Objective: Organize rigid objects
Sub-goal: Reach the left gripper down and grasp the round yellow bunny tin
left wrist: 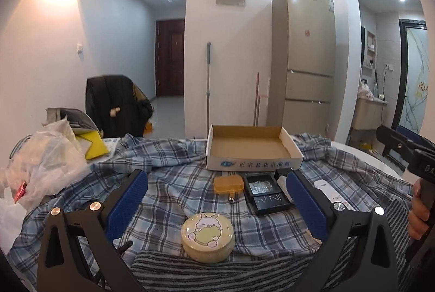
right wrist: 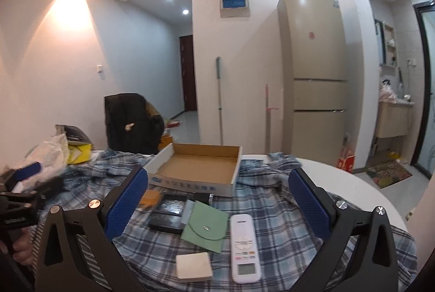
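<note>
My left gripper [left wrist: 217,199] hangs with fingers spread wide over the tin [left wrist: 208,237] on the cloth [left wrist: 168,183]; the right gripper [right wrist: 217,199] gapes above the remote [right wrist: 244,245]. I'd square on the tin's sides, then carry it to the empty box [left wrist: 252,146].

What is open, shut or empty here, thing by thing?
Cardboard box: open, empty.
Round bunny tin: lid on.
Black makeup palette: open.
Green pouch: flap shut.
Left gripper: jaws open, empty.
Right gripper: jaws open, empty.
</note>
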`<control>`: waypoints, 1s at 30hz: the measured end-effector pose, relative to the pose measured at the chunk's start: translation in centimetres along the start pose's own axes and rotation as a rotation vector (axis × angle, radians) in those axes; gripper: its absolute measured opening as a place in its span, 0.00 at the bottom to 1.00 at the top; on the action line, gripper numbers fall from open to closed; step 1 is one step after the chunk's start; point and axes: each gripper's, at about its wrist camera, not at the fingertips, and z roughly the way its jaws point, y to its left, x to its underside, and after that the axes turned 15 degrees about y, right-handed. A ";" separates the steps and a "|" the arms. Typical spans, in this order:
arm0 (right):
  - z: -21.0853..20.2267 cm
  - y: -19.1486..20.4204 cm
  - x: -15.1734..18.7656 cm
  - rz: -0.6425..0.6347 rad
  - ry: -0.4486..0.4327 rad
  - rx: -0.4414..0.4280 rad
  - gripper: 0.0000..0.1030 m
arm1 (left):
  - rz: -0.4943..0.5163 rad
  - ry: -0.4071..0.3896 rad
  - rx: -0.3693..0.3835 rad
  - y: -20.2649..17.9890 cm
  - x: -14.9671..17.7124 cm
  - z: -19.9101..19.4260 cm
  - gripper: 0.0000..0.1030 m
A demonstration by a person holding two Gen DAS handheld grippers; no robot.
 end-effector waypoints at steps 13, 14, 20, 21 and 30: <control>4.3 1.1 2.1 -0.085 0.074 0.014 1.00 | -0.121 0.200 0.062 3.2 0.6 7.1 1.00; 4.6 1.0 2.2 -0.091 0.089 0.010 1.00 | -0.117 0.229 0.064 3.0 0.8 7.7 1.00; 5.3 0.6 2.6 -0.074 0.140 -0.020 1.00 | -0.100 0.366 0.055 2.3 2.4 10.6 1.00; 5.4 0.4 2.6 -0.068 0.143 -0.022 1.00 | -0.101 0.392 0.051 2.3 2.7 11.2 1.00; 6.4 0.2 2.7 -0.057 0.196 -0.043 1.00 | -0.130 0.548 0.065 2.9 3.6 13.9 1.00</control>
